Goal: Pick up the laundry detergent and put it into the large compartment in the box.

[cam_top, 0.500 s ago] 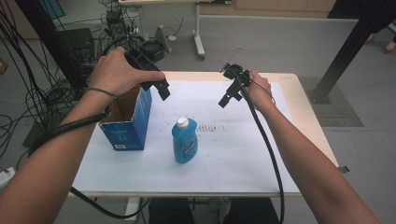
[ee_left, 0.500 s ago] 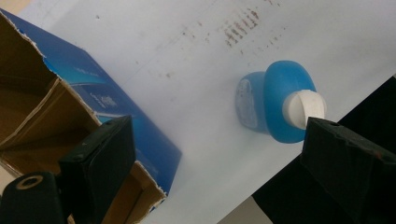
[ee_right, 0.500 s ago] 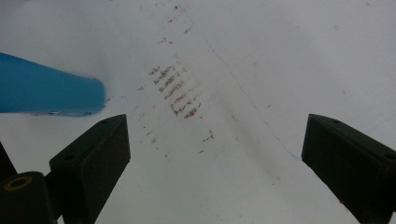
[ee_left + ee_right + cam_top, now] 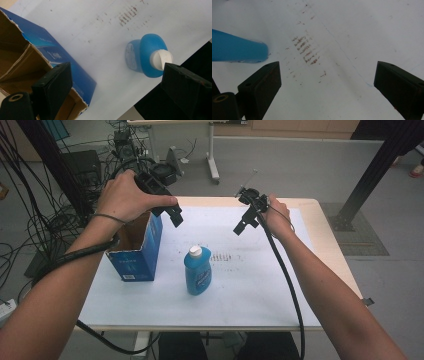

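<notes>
Just bottle (image 4: 197, 271) between both tongs

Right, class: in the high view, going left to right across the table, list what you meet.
Open blue cardboard box → left gripper → blue bottle with white cap → right gripper.

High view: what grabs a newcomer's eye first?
The blue bottle with its white cap stands upright near the middle of the white table, the brightest thing there. Left of it sits an open blue cardboard box, with the left gripper held open just above its far rim. The right gripper, also open and empty, hangs over the far part of the table, beyond a patch of brownish marks.
</notes>
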A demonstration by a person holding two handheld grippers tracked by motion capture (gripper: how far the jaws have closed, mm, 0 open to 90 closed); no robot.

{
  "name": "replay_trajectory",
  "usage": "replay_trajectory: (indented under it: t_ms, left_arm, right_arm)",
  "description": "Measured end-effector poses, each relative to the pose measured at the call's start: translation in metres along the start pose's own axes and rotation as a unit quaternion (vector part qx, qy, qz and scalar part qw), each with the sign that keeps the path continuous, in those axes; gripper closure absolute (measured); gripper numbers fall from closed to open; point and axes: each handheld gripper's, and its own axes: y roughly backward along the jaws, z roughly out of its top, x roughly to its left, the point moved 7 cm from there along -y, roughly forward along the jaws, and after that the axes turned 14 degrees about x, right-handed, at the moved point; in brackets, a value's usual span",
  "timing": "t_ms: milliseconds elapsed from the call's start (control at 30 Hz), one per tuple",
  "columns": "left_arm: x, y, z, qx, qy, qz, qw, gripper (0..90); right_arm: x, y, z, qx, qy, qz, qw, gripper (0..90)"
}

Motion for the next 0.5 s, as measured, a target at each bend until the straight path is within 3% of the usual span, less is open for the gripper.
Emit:
replay_trajectory:
  t_ms: [500]
  left_arm:
    - [-0.0031, 0.0009, -0.0028, 0.0, -0.003, -0.004, 1.0, 10.5]
  right_arm:
    - [0.0021, 0.0013, 0.0004, -0.001, -0.003, -0.002, 1.0, 7.1]
